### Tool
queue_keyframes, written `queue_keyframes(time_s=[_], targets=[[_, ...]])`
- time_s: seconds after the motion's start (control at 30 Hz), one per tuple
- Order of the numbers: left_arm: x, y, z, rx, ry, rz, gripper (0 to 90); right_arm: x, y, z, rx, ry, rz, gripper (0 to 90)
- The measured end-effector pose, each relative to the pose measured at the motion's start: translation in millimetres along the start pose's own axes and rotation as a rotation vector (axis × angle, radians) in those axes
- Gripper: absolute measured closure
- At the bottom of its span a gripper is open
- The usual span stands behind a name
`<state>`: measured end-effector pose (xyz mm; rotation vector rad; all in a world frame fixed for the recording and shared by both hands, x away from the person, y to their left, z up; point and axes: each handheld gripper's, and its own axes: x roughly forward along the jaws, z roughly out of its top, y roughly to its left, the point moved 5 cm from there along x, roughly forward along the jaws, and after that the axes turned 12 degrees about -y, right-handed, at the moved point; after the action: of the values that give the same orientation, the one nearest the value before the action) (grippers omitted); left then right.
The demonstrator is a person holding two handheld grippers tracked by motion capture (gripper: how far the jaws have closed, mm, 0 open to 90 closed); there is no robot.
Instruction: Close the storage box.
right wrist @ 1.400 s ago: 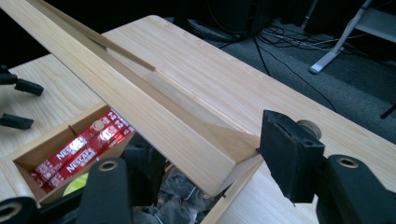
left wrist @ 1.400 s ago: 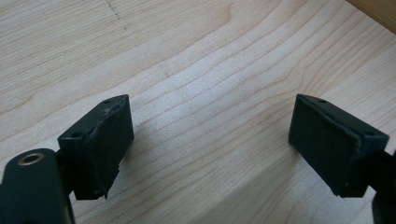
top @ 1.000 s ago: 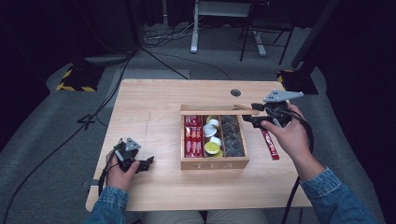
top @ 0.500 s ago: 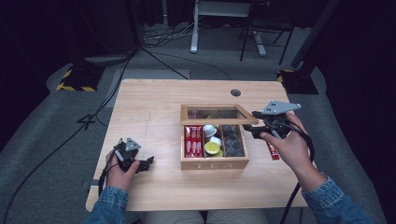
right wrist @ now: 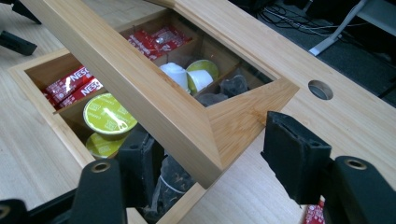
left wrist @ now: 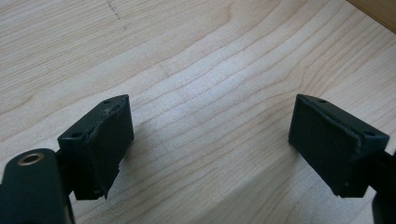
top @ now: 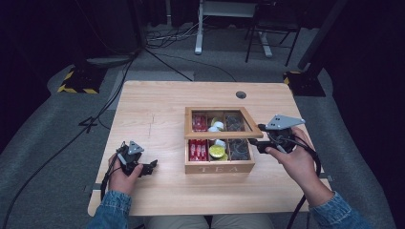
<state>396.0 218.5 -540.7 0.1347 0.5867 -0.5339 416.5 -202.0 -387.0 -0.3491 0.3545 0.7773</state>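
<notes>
The right claw (right wrist: pixel 215 158) stands with its two black jaws apart on either side of the near right corner of the tea box lid (right wrist: pixel 154 107); whether the pads press the wood or just straddle it I cannot tell. That lid, a bamboo frame with a clear pane, is tilted, its corner raised over the wooden tea box (top: pixel 218 167), which sits about the middle of the surface (top: pixel 157 109). In the high view the right claw (top: pixel 260 143) is at the box's right edge, level with the lid's front rail (top: pixel 223 135), with the person's right hand (top: pixel 296 160) behind it.

Under the lid the compartments hold red Nescafé sachets (right wrist: pixel 74 84), yellow-green capsules (right wrist: pixel 106 116), white creamer cups (right wrist: pixel 175 74) and dark tea bags (right wrist: pixel 175 179). One more red sachet (right wrist: pixel 313 214) lies on the surface just beside the box, under the right jaw.

The left claw (left wrist: pixel 210 140) is wide open with nothing between its jaws, over bare wood. In the high view the left claw (top: pixel 150 167) rests low at the surface's near left, well apart from the box, held in the left hand (top: pixel 124 174)
</notes>
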Motion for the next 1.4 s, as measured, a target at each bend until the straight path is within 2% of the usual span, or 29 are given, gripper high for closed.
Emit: queue_keyframes(time_s=[0.23, 0.87, 1.13, 1.4], targets=[[0.0, 0.0, 0.0, 0.0, 0.001, 0.0, 14.2, -0.3, 4.4, -12.2, 0.023, 0.014, 0.018, 36.5], [0.0, 0.2, 0.0, 0.003, 0.001, -0.002, 14.2, 5.2, 20.0, -46.9, 0.039, 0.081, 0.041, 34.9], [-0.1, 0.0, 0.0, 0.0, 0.001, 0.0, 14.2, 7.8, 26.8, -62.7, 0.07, 0.123, 0.065, 35.0], [0.0, 0.2, 0.0, 0.003, 0.0, -0.002, 14.2, 9.5, 29.8, -70.0, 0.096, 0.148, 0.079, 35.9]])
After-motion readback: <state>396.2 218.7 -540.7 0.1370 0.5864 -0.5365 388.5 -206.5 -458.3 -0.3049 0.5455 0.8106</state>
